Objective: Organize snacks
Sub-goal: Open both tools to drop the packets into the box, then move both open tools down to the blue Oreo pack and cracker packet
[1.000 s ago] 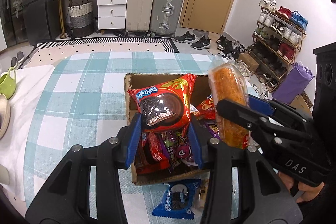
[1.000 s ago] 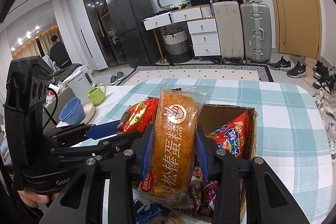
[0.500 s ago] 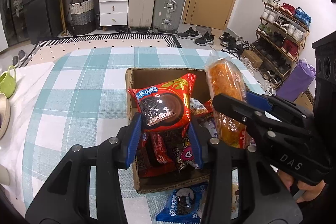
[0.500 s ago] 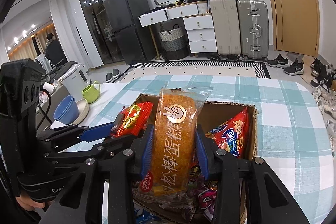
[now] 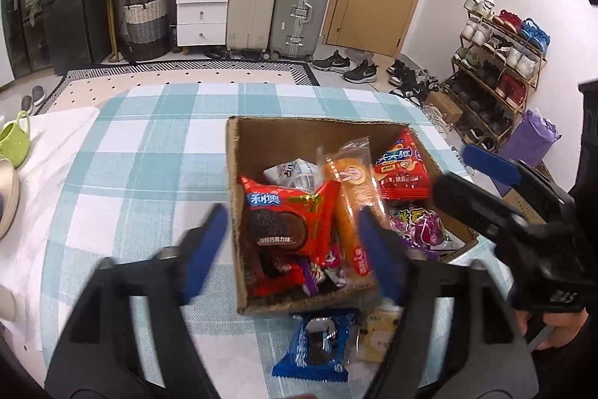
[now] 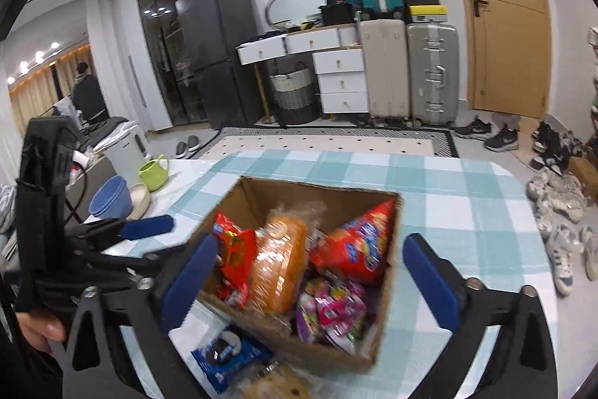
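Note:
An open cardboard box sits on the checked tablecloth, full of snack packets. The red cookie packet and the orange cake packet lie inside it, next to a red chip bag and purple candy. My left gripper is open and empty over the box's near side. My right gripper is open and empty above the box; it also shows in the left wrist view. A blue cookie packet and a pale packet lie on the table before the box.
A green mug, a blue bowl and a cream dish stand on the white cloth at the table's left. Suitcases, drawers and a shoe rack stand beyond the table.
Both grippers have opened and drawn back. The red cookie packet and the orange cake packet have dropped out of them into the box.

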Motion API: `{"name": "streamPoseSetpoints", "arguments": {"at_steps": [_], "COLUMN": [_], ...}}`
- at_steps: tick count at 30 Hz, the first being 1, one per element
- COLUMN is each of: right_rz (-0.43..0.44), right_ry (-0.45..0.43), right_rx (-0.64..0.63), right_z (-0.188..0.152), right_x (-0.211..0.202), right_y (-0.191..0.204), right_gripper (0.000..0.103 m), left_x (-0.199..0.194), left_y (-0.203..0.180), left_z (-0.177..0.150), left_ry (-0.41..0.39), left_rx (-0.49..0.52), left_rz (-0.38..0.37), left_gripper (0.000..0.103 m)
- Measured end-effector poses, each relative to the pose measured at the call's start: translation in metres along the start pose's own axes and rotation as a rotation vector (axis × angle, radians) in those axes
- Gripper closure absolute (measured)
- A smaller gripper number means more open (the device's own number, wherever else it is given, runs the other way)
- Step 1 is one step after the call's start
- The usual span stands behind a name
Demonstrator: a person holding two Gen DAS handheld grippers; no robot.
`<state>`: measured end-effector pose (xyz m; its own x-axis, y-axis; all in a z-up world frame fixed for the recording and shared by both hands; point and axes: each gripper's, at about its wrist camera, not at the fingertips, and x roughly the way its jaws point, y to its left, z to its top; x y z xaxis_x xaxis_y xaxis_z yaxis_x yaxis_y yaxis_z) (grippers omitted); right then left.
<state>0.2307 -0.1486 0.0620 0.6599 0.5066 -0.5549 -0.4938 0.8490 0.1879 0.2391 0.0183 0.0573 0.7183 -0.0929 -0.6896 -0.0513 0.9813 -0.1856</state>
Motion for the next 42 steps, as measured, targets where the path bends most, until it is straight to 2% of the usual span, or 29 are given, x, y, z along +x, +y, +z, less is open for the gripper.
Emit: {"name": "streamPoseSetpoints", "arguments": {"at_steps": [5, 9, 17, 24, 42], "right_rz": [-0.032, -0.040, -0.041, -0.028, 0.038], "right_ry": [0.034, 0.063, 0.135, 0.198, 0.394], "right_rx": [0.015, 0.025, 0.034, 0.021, -0.098], "right_z": [-0.017, -0.034, -0.064, -0.085, -0.124], "right_x": [-0.016, -0.024, -0.026, -0.019, 0.020], "right_y": [-0.009, -0.012, -0.014, -0.011, 0.013], "right_gripper": [0.001, 0.001, 0.001, 0.001, 0.001], "left_x": [-0.023, -0.042, -0.065, -0.069, -0.035], "left_y": [0.004, 0.006, 0.014, 0.012, 0.006], "left_z": [-0.008, -0.018, -0.047, -0.069, -0.103], "left_ry": [-0.013, -0.023, -0.008, 0.014, 0.126], "left_rx": [-0.010, -0.010, -0.010, 0.025, 0.064], "left_rz": [-0.009, 0.010, 0.043, 0.068, 0.070], "left_gripper": [0.017, 0.001, 0.001, 0.001, 0.001]}}
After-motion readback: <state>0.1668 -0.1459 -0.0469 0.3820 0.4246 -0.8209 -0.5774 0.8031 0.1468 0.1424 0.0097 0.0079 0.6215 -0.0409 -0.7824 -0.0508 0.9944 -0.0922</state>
